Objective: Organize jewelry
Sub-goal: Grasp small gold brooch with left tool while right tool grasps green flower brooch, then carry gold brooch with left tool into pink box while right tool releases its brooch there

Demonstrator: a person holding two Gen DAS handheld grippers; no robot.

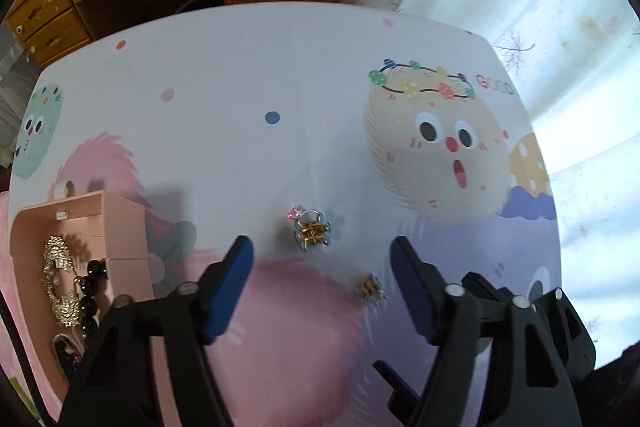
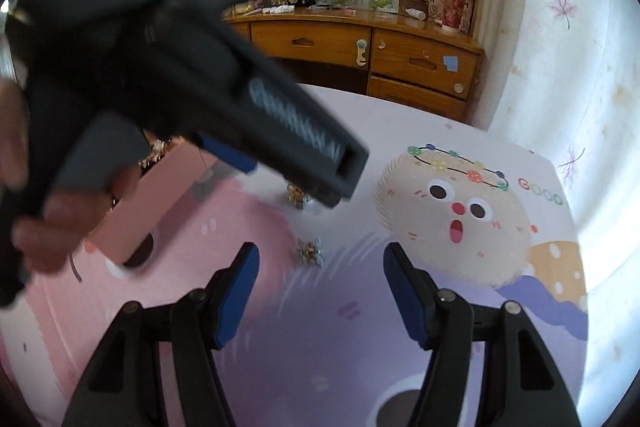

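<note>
Showing only leftward, pink box [image 1: 80, 227] holds jewelry; each hand-held gripper gapes.

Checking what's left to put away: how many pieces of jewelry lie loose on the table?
2: a gold cluster with a pink stone mid-table, and a smaller gold piece nearer the left gripper. Others may be hidden.

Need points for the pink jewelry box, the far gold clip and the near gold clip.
pink jewelry box [image 1: 120, 227], left wrist view, on its outer side wall.
far gold clip [image 1: 313, 231], left wrist view, gold centre.
near gold clip [image 1: 370, 289], left wrist view, its middle.
</note>
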